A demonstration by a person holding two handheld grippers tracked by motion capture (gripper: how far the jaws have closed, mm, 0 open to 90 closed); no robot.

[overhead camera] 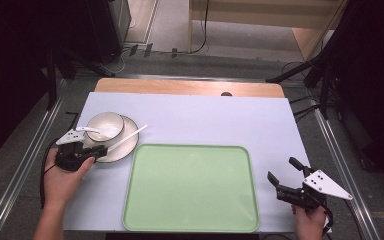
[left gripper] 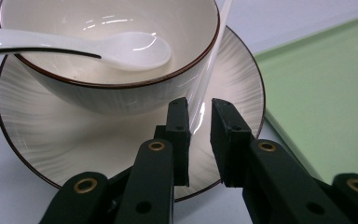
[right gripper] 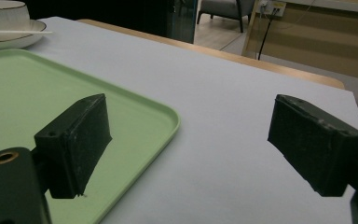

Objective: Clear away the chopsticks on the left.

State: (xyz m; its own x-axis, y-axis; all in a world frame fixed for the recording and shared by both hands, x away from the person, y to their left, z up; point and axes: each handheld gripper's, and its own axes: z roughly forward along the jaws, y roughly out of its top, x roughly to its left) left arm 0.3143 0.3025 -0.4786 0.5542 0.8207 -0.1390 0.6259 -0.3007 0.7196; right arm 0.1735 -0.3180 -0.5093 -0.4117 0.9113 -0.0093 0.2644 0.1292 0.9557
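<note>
A cream bowl (overhead camera: 105, 126) with a dark rim stands on a matching plate (overhead camera: 117, 155) at the table's left. A white spoon (overhead camera: 92, 131) rests in the bowl (left gripper: 121, 93). A thin white stick (overhead camera: 130, 135) lies across the plate (left gripper: 233, 79), pointing toward the far right. My left gripper (overhead camera: 101, 150) is at the plate's near edge. In the left gripper view its jaws are closed in on the stick (left gripper: 214, 46), with only a thin gap on one side. My right gripper (overhead camera: 282, 169) hovers wide open right of the green tray (overhead camera: 190, 187), holding nothing.
The green tray (right gripper: 51, 93) lies bare in the middle of the white tabletop, its left edge close to the plate. A wooden strip runs along the table's far edge. Metal rails flank both sides of the table.
</note>
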